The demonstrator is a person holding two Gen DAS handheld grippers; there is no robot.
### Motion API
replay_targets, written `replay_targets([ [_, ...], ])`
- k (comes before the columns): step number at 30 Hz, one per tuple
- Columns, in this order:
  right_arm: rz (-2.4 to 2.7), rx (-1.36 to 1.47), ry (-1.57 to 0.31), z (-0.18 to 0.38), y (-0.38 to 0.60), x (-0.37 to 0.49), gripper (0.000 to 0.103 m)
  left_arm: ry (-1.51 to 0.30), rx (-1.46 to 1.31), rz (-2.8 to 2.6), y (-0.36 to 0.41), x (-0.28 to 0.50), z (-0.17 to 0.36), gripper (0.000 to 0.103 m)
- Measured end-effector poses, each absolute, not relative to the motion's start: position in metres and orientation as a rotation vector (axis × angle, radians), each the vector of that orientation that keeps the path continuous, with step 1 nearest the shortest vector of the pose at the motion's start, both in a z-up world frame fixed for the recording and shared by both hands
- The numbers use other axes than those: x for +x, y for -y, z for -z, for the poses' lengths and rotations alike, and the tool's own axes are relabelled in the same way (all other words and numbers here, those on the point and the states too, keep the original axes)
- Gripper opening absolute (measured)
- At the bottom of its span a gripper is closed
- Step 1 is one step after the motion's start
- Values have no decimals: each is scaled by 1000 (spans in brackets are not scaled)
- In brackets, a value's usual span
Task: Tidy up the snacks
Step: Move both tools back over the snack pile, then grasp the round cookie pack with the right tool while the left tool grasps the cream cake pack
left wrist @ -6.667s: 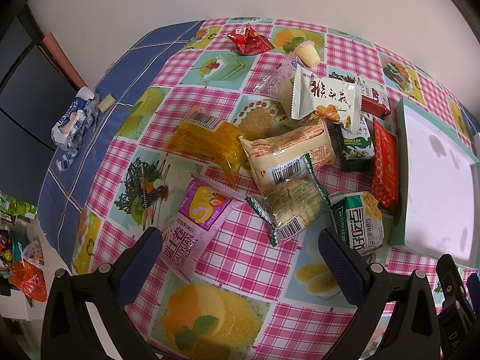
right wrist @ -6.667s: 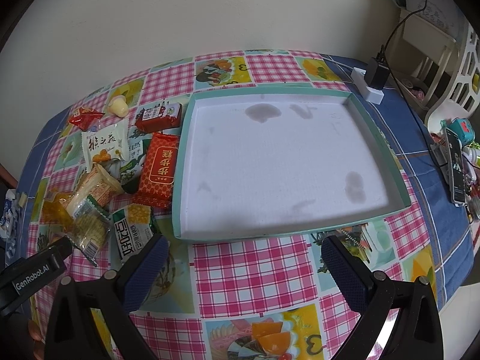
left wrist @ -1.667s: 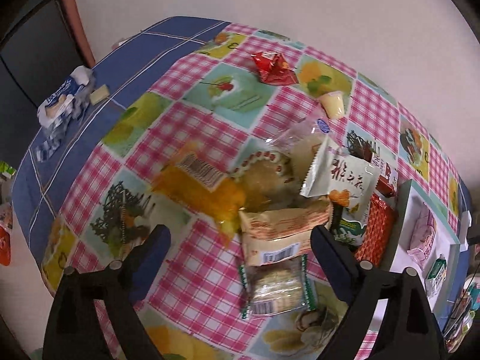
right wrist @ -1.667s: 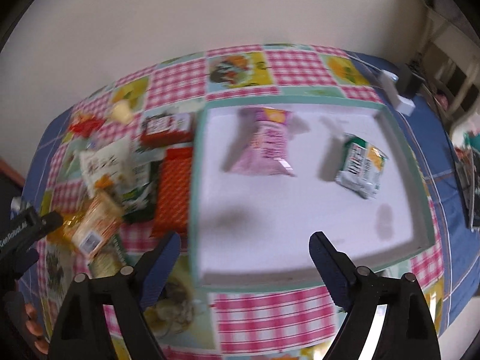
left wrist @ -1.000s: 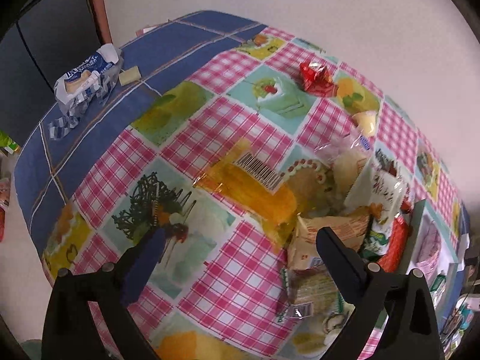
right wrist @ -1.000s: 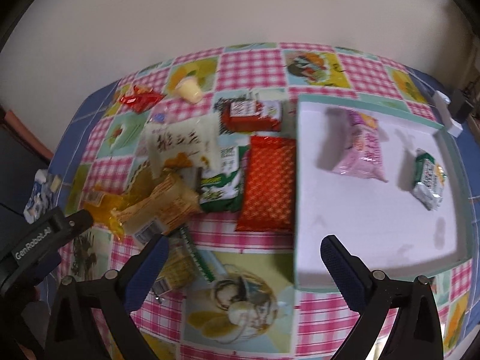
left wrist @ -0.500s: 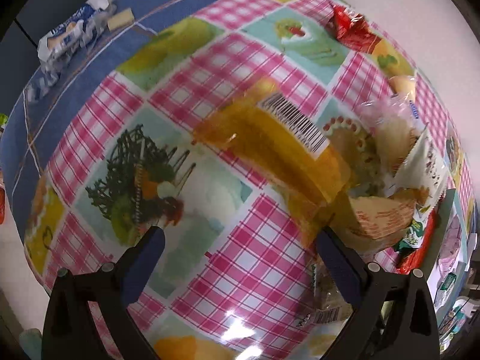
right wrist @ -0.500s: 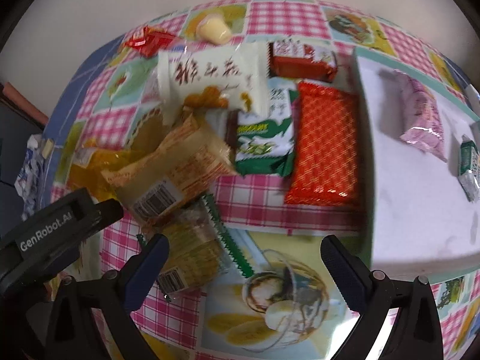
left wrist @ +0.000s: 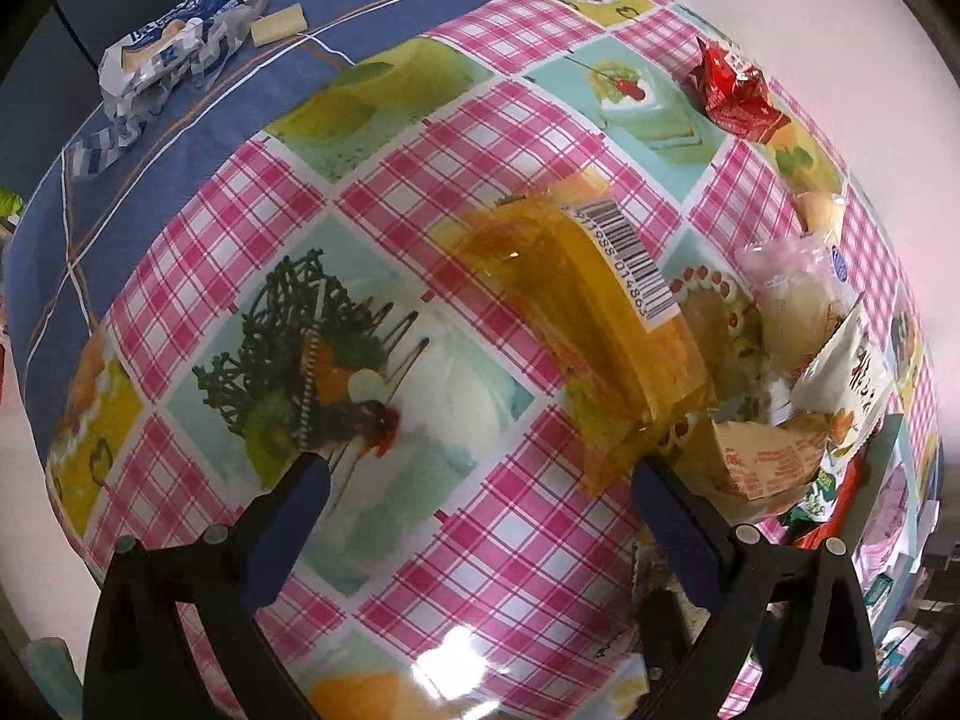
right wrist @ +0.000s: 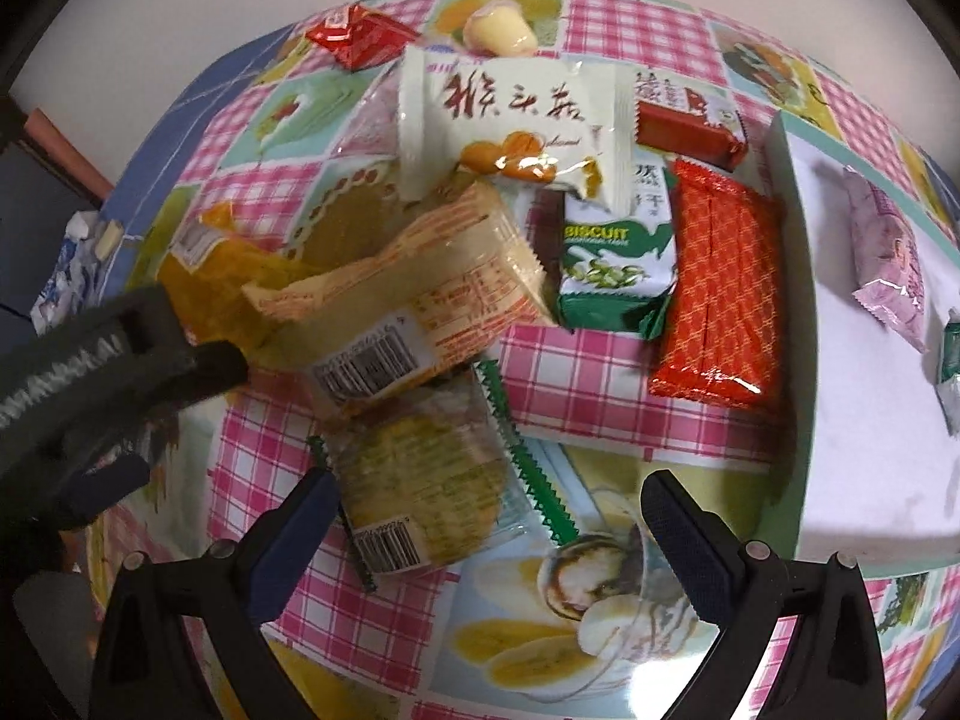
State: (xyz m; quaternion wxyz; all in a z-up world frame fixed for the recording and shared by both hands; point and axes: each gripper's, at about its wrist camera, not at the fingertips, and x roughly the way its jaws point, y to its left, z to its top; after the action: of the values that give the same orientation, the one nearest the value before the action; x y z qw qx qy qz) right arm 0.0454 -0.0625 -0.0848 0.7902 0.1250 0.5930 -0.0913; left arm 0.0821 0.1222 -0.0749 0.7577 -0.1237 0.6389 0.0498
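Two snacks are in the tray (right wrist: 798,324) so far: a pink pack (right wrist: 888,264) and a green-white pack (right wrist: 951,372) at the view's right edge. The rest, approx. nine or ten, lie heaped on the tablecloth (left wrist: 420,138) left of the tray, so I'd judge the task barely a fifth done.

Left to move, per right wrist view: clear cracker pack (right wrist: 420,480), beige pack (right wrist: 408,312), yellow pack (left wrist: 588,312), white pack (right wrist: 516,120), green biscuit pack (right wrist: 618,258), orange pack (right wrist: 720,294), dark red bar (right wrist: 684,126), red wrapper (left wrist: 735,93), jelly cup (right wrist: 498,30).

Left gripper (left wrist: 474,516): fingers spread wide, holding nothing, low over the cloth w/ its right finger (left wrist: 672,528) just beside the yellow pack's near corner. Probably going for that one.

Right gripper (right wrist: 486,528): fingers spread, empty, straddling the cracker pack's near end. Can't tell if touching.

Views differ. Only the left wrist shows the blue-white wrapper (left wrist: 168,54) and small beige block (left wrist: 279,30) on the blue cloth, well apart from the heap; it barely catches the tray. Only the right wrist shows the tray contents, the cracker pack and the left gripper's body from outside.
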Motion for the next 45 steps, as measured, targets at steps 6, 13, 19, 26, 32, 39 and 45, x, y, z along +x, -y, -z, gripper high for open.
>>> replay_targets([
  [6,177,227,-1297,93,44,50,103,-1383,-296,-115,-132,82,66,101],
  [13,162,209,-1290,103,35,59,102,-1382,-325,-125,-132,80,61,101],
  [19,197,227,-1268,107,47,62,102,-1374,-335,-126,-132,80,61,101],
  [26,209,247,-1263,108,55,65,97,-1367,-339,-116,-127,82,56,101],
  [32,178,278,-1265,91,61,57,74,-1360,-343,-95,-125,82,50,101],
  [39,166,307,-1268,78,74,45,62,-1363,-347,-69,-117,82,47,101],
  [45,166,315,-1274,77,82,39,58,-1365,-353,-35,-110,81,45,101],
])
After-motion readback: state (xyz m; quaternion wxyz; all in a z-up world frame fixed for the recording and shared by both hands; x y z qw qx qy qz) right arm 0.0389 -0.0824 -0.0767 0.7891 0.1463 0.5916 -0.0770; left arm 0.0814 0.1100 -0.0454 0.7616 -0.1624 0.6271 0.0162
